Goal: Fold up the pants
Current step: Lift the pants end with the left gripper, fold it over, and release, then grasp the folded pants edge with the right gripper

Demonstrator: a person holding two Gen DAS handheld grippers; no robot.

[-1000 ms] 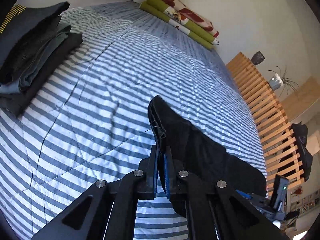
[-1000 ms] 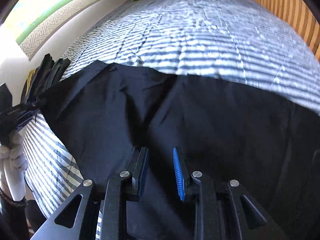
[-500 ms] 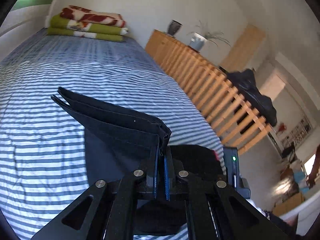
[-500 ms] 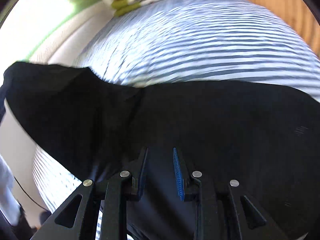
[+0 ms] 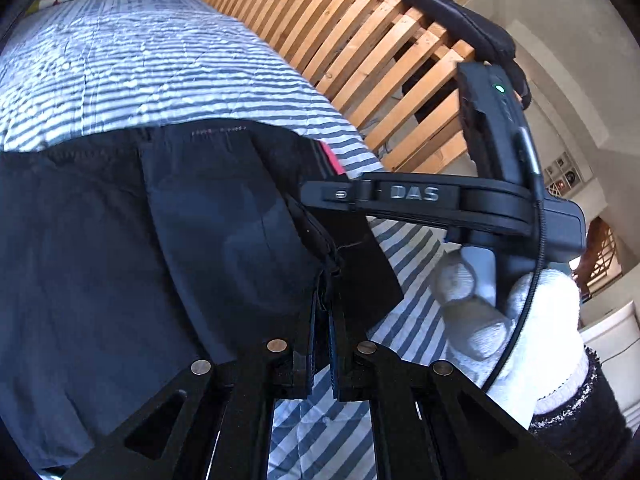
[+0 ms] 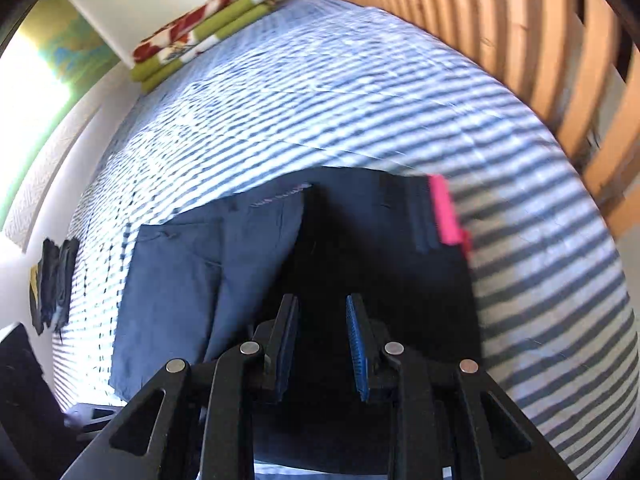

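The black pants (image 5: 120, 248) lie spread on the striped bed (image 5: 160, 60), with a pink tag (image 5: 334, 160) at their far right corner. My left gripper (image 5: 324, 304) is shut on a bunched hem of the pants, held just over the garment's right edge. The right gripper's black housing (image 5: 420, 196), held by a white-gloved hand (image 5: 500, 304), crosses in front of it. In the right wrist view, my right gripper (image 6: 322, 320) hovers open above the pants (image 6: 360, 240), with nothing between its fingers; the pink tag (image 6: 444, 212) shows ahead on the right.
A wooden slatted frame (image 6: 540, 60) runs along the bed's right side, with a dark garment (image 5: 448, 8) draped on it. Folded blankets (image 6: 200, 28) lie at the bed's head. A stack of folded clothes (image 6: 52, 280) sits at the left edge.
My left gripper has carried the pants' hem from the left of the bed across to the right, beside the right gripper. The fabric has dropped flatter under the right gripper.
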